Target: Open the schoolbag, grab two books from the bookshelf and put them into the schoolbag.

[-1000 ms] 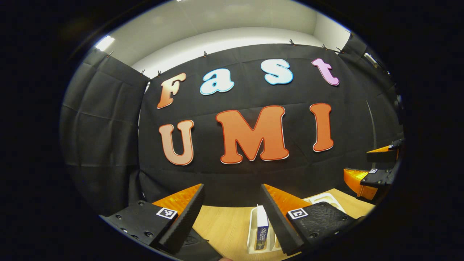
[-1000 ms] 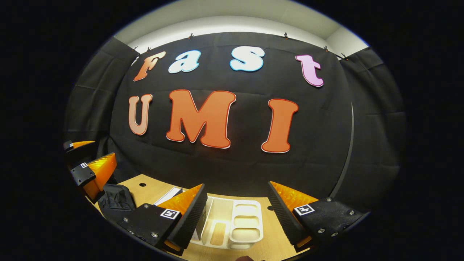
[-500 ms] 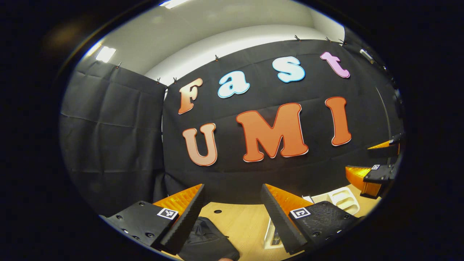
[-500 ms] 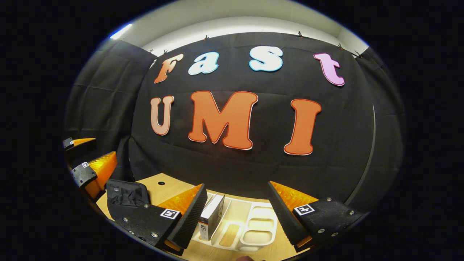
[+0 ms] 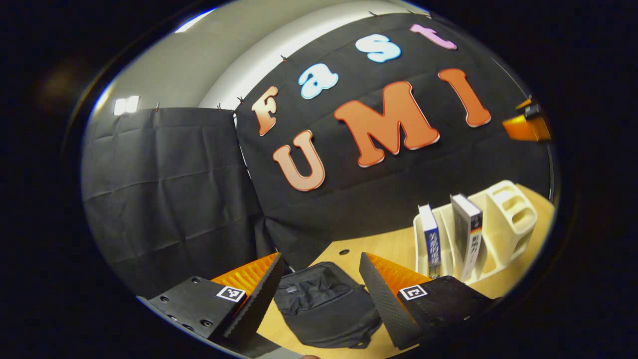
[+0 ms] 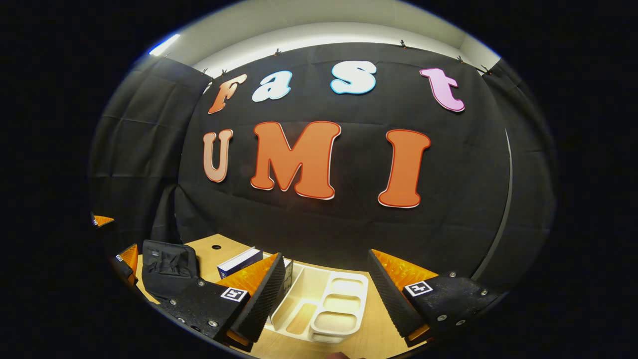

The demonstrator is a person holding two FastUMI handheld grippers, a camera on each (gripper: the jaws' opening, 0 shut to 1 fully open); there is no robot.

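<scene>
Open tongs point(image 5: 319, 294) above black schoolbag point(image 5: 324, 304), two books point(image 5: 451, 239) upright in white bookshelf point(image 5: 508, 219)

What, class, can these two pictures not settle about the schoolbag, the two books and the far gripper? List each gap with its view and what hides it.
- Schoolbag, left gripper view: the left gripper fingers cover its sides, so its zip state is unclear.
- Two books in the bookshelf: a finger hides their lower ends.
- Right gripper view: one book lies partly behind the right gripper.
- Far gripper, left gripper view: cut off by the edge.
</scene>
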